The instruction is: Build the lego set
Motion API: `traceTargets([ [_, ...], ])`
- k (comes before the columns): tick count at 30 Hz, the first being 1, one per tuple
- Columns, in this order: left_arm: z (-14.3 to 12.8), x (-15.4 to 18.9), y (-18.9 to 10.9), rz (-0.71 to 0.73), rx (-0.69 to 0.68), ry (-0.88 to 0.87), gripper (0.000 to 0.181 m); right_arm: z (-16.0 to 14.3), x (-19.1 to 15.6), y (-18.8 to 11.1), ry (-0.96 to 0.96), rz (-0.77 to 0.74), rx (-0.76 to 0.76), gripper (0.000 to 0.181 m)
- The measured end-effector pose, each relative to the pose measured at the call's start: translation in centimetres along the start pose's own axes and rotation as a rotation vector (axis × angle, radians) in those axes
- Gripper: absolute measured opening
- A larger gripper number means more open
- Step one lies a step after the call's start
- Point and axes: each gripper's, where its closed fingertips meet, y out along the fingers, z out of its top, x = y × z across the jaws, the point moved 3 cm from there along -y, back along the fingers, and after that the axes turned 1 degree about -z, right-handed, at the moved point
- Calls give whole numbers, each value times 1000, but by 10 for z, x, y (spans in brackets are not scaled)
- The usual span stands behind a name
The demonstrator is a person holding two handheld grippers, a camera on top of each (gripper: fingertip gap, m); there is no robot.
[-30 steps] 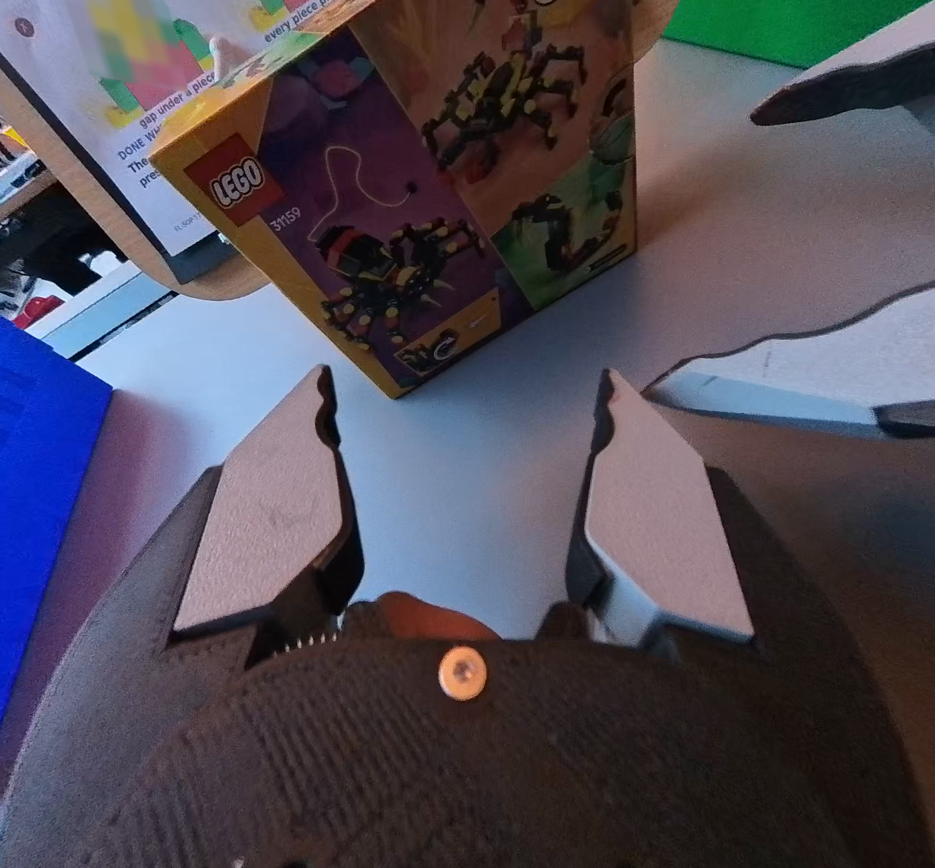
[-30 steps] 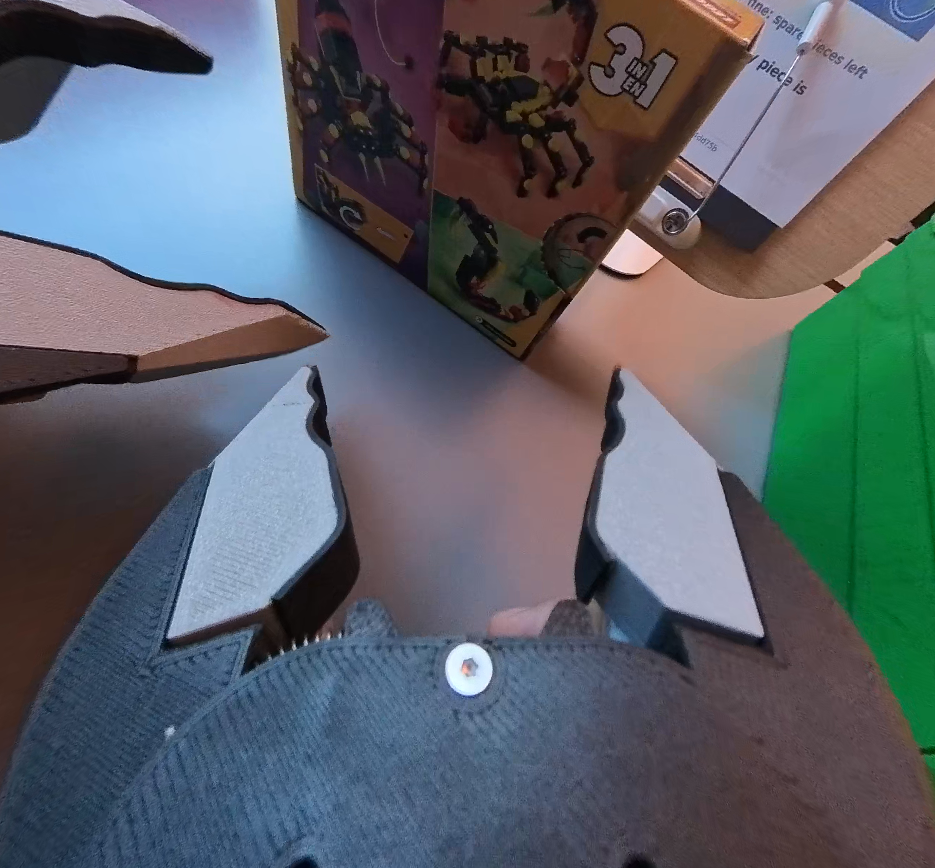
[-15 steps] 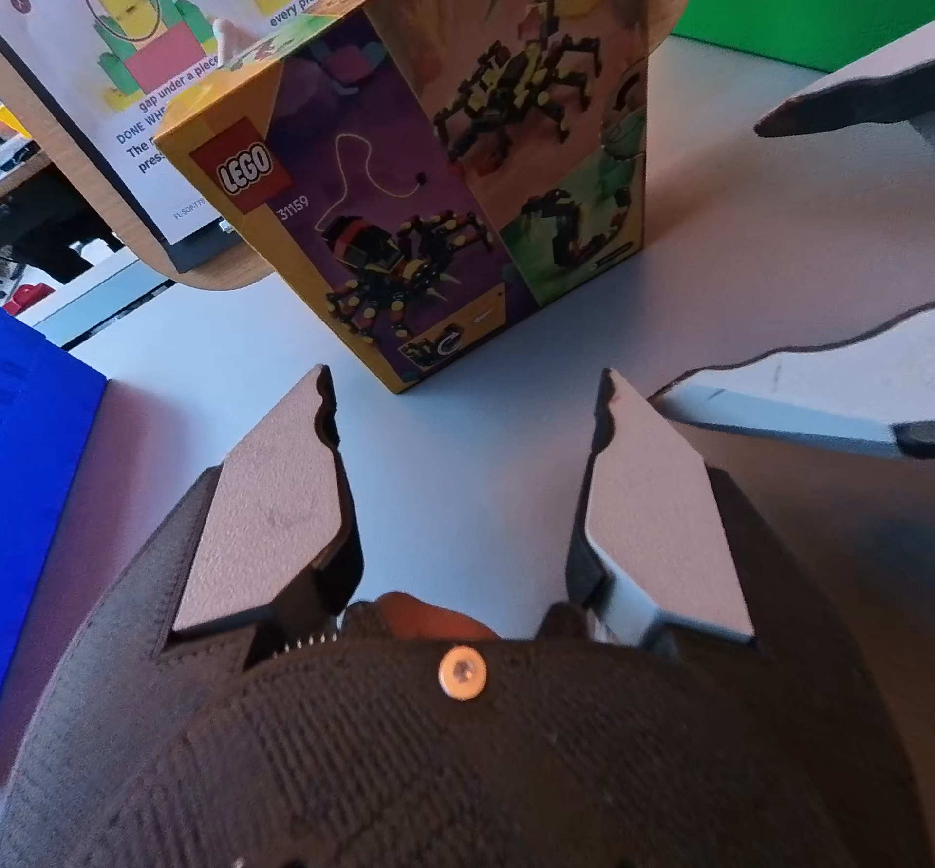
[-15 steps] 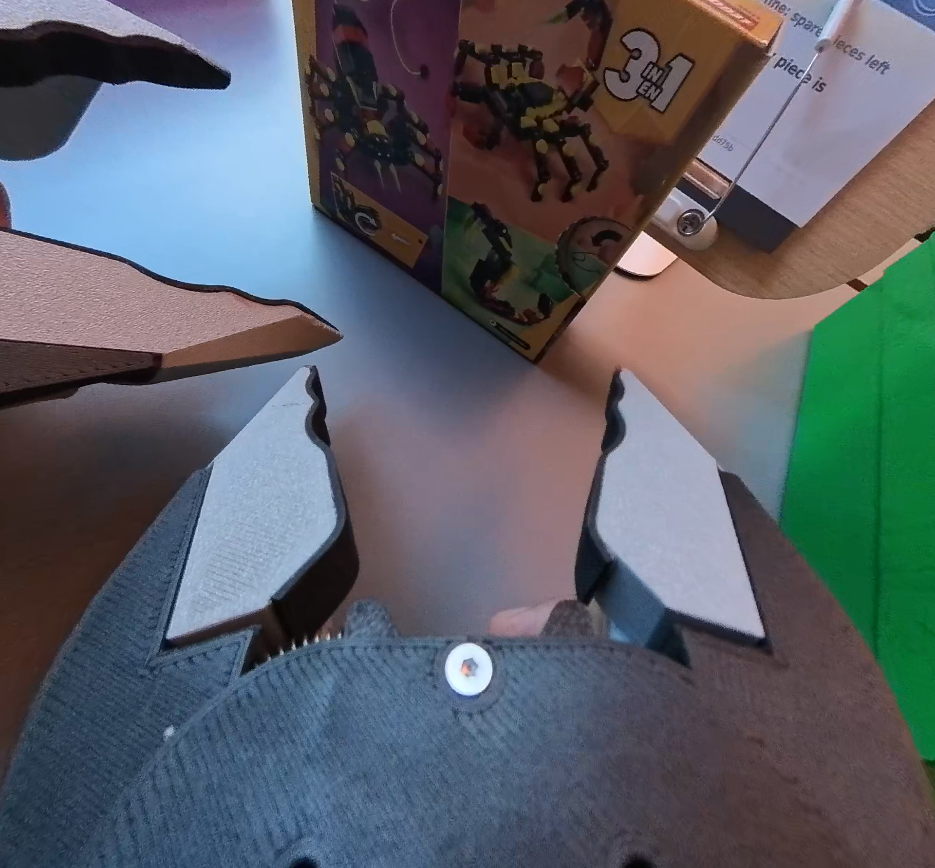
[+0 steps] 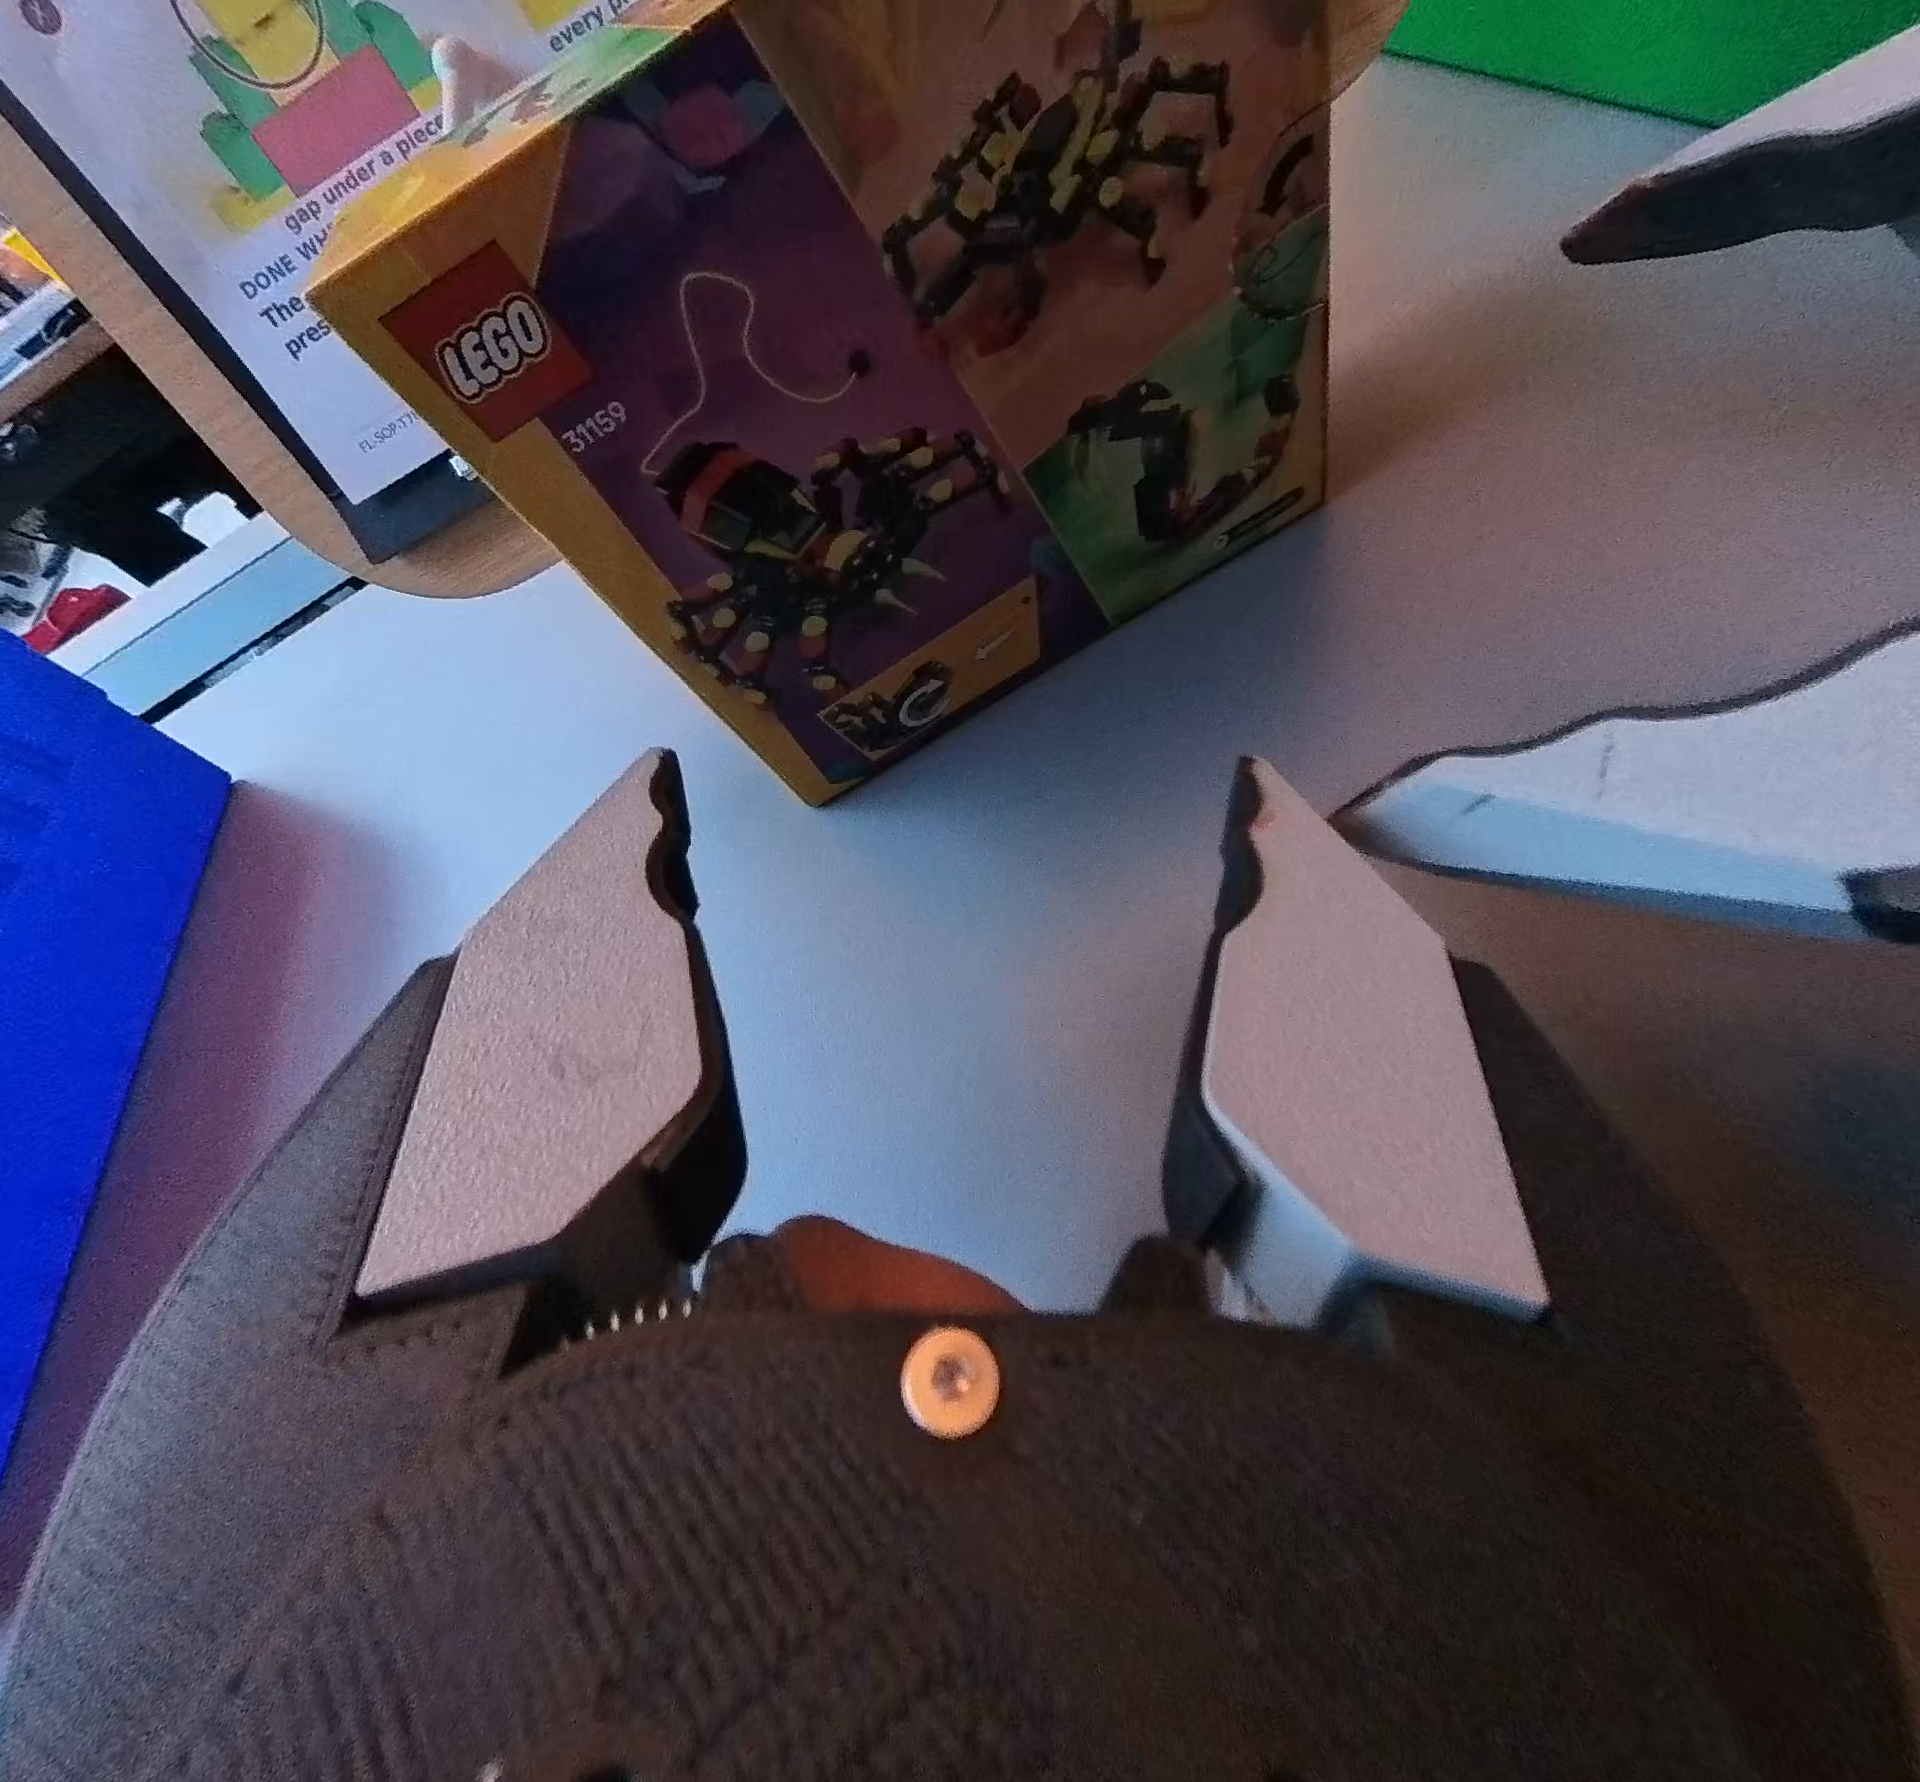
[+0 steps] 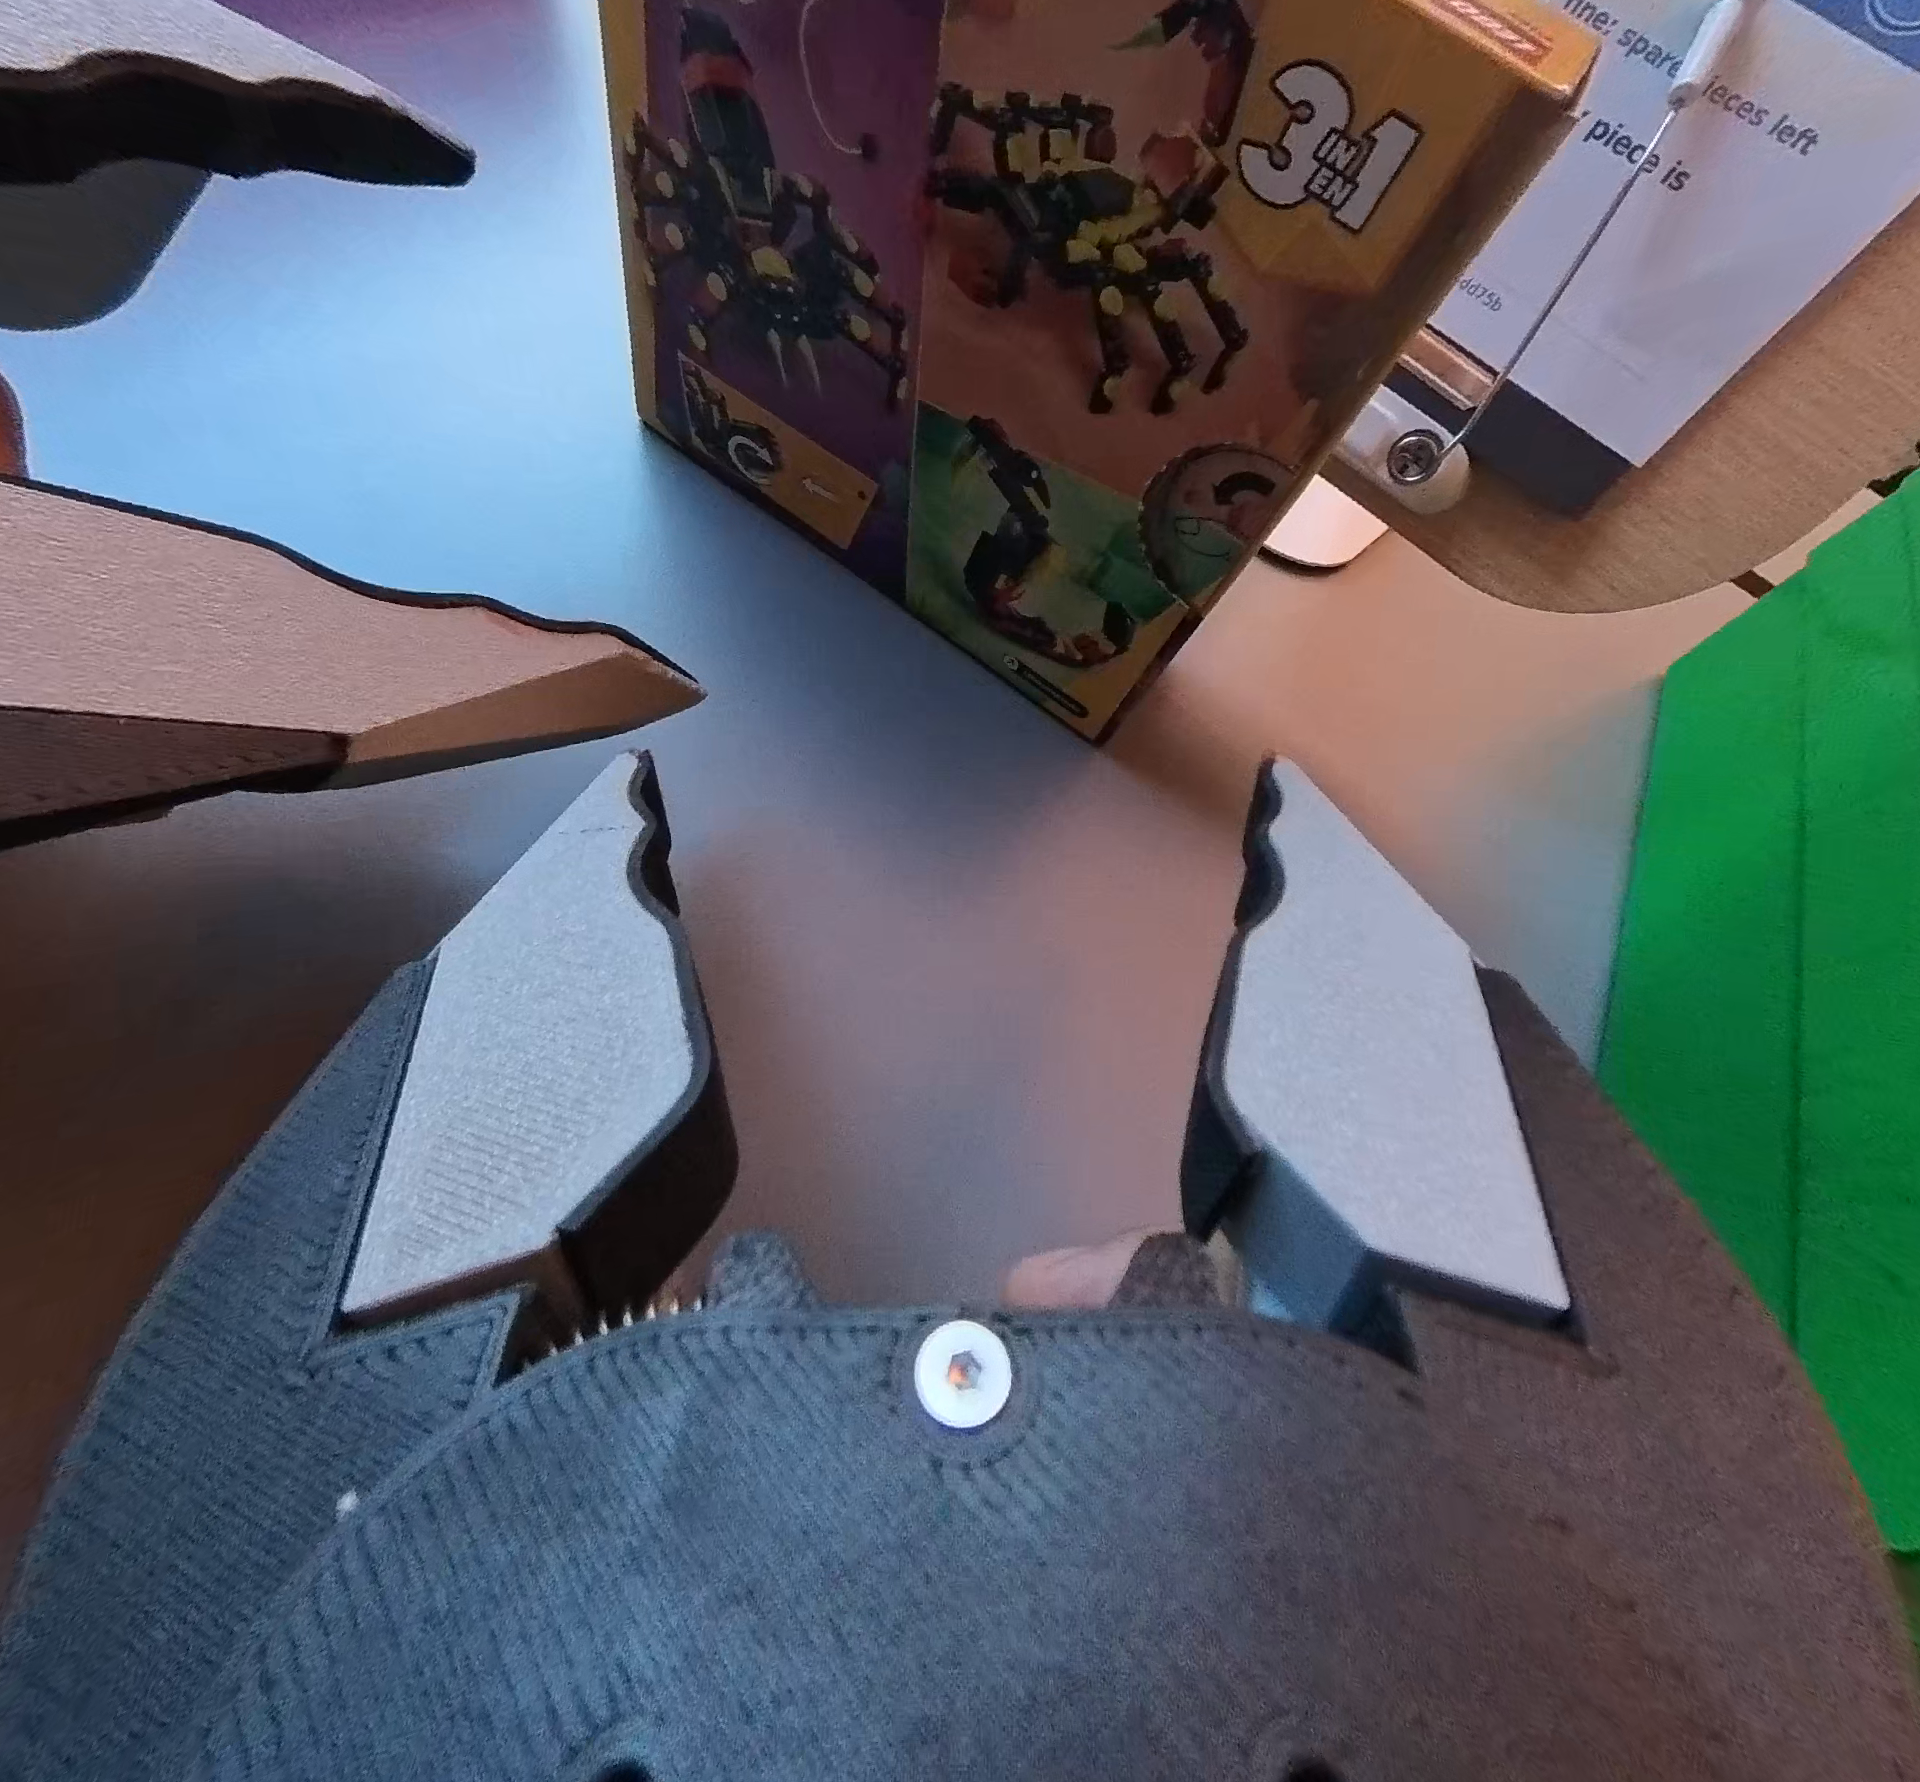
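Observation:
A closed lego set box (image 5: 883,361), yellow-edged with pictures of a spider, a scorpion and a snake, stands upright on the grey table (image 5: 935,953). It also shows in the right wrist view (image 6: 987,298). My left gripper (image 5: 956,797) is open and empty, a short way in front of the box. My right gripper (image 6: 951,797) is open and empty, also just short of the box. Each gripper's fingers show at the edge of the other's view: the right one's (image 5: 1714,797) and the left one's (image 6: 312,683).
A wooden stand with a printed instruction sheet (image 5: 312,70) stands behind the box, also in the right wrist view (image 6: 1714,122). A blue bin (image 5: 73,1005) is at the left. A green surface (image 6: 1787,1005) lies at the right. A thin white probe on a round base (image 6: 1423,465) stands behind the box.
Both grippers have drawn back slightly from the box and shifted, so the box sits a little higher and farther in both views. Both stay open.

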Motion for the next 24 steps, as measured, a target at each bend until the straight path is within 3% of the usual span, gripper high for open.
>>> traceTargets([
  [13, -1, -3, 0, -4, -5, -8, 101, -1, 8, 0, 52, 5, 1, 109],
  [19, -20, -47, 9, 39, -65, -74, 98, -1, 39, 9, 43, -28, 23, 108],
  [24, -23, -64, 25, -103, -95, -63, 96, 24, 58, 28, 13, 49, 118, 101],
])
